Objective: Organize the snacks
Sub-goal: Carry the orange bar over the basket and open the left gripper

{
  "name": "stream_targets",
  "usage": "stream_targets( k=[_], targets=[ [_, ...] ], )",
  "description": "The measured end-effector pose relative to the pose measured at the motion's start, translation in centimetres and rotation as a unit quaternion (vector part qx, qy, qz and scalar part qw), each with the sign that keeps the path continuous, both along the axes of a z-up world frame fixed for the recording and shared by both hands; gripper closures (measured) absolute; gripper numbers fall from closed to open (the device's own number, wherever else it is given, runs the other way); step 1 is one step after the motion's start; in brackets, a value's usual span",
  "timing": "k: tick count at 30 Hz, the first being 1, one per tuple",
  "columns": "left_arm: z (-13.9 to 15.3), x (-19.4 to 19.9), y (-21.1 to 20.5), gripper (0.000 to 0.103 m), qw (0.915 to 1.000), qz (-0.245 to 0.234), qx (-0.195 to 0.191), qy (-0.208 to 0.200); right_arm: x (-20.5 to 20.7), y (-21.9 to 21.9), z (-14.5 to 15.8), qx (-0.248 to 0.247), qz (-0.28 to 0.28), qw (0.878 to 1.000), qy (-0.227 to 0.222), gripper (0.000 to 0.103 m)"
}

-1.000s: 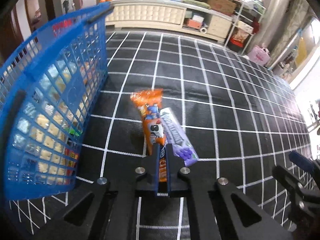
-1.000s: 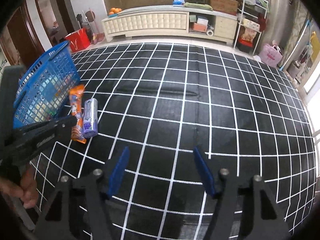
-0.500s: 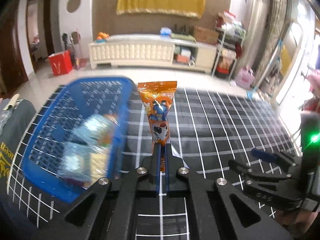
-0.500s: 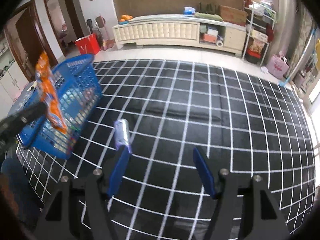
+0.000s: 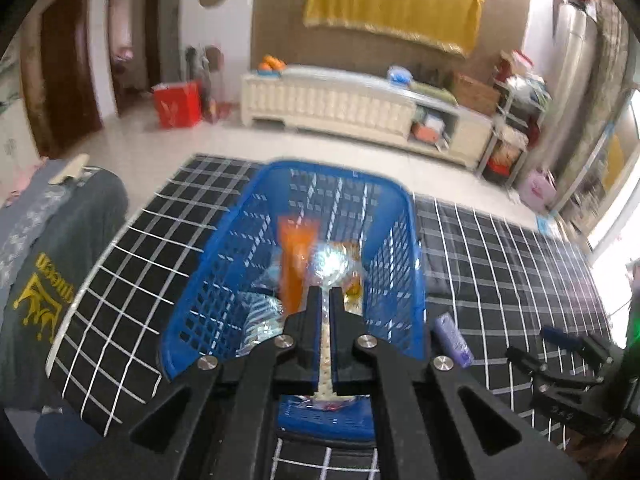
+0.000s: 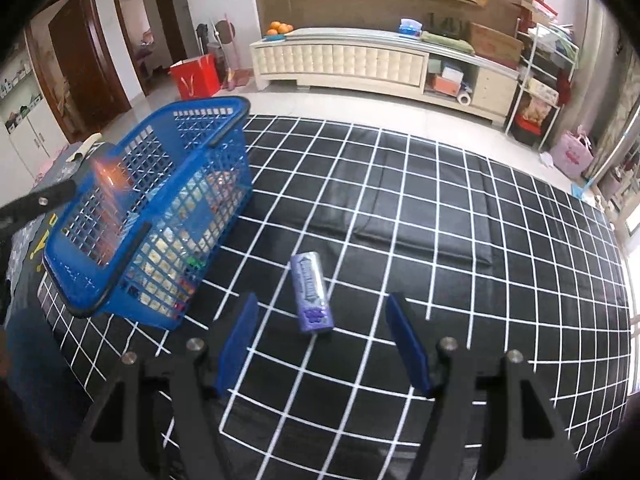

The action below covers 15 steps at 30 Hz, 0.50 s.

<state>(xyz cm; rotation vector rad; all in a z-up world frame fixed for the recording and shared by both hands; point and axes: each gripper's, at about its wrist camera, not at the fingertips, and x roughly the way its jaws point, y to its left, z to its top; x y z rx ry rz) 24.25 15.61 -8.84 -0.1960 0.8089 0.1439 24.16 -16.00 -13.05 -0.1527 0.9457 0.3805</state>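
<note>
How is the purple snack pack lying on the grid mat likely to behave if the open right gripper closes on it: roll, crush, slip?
The purple snack pack looks like a rounded wrapped stick, so a sideways nudge might roll it. Its glossy wrapper could slip between the pads. It looks small and probably light, and fairly stiff. It lies roughly lengthwise between the right gripper fingers, so closing across its width seems workable.

Orange packet [image 5: 298, 256] motion-blurred over blue basket [image 5: 394, 200]; print unreadable, its lower end hidden behind left gripper [image 5: 328, 300]. Whether that gripper's pads press packet: cannot tell from left wrist view. Basket contents [image 6: 172, 256] seen only through mesh, kinds unclear. Basket near rim hidden by gripper body. Purple packet [image 5: 452, 334] lower end cut by gripper frame; label [image 6: 310, 284] too small to read. Right gripper [image 5: 560, 344] partly cut by picture edge.
</note>
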Motion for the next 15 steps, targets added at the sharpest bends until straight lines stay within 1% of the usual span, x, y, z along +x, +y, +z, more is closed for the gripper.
stream_targets(
  k=[2, 5, 7, 11, 13, 14, 15],
  targets=[
    [-0.9, 1.0, 0.7, 0.1, 0.9995, -0.021, -0.006, 0.023, -0.2, 0.4, 0.1, -0.003, 0.0, 1.0, 0.0, 0.032],
    [-2.0, 1.7, 1.3, 0.1, 0.9987, -0.026, -0.005, 0.045, -0.5, 0.8, 0.2, -0.007, -0.001, 1.0, 0.001, 0.032],
    [-2.3, 2.0, 1.3, 0.1, 0.9983, -0.026, -0.011, 0.051, -0.6, 1.1, 0.4, -0.011, -0.004, 1.0, -0.001, 0.032],
    [-2.2, 1.0, 1.2, 0.1, 0.9984, -0.032, -0.025, 0.041, -0.6, 1.1, 0.8, -0.016, -0.013, 1.0, -0.003, 0.032],
    [-1.6, 0.2, 0.4, 0.099, 0.9989, -0.037, -0.006, 0.029, -0.4, 1.3, 0.9, -0.02, -0.015, 1.0, -0.004, 0.032],
    [-1.4, 0.0, 0.2, 0.093, 0.9988, -0.04, 0.011, 0.025, -0.4, 1.3, 0.9, -0.022, -0.016, 1.0, -0.006, 0.032],
    [-1.2, -0.4, -0.2, 0.082, 0.9983, -0.043, 0.033, 0.022, -0.4, 1.4, 0.8, -0.025, -0.017, 1.0, -0.008, 0.032]
  ],
)
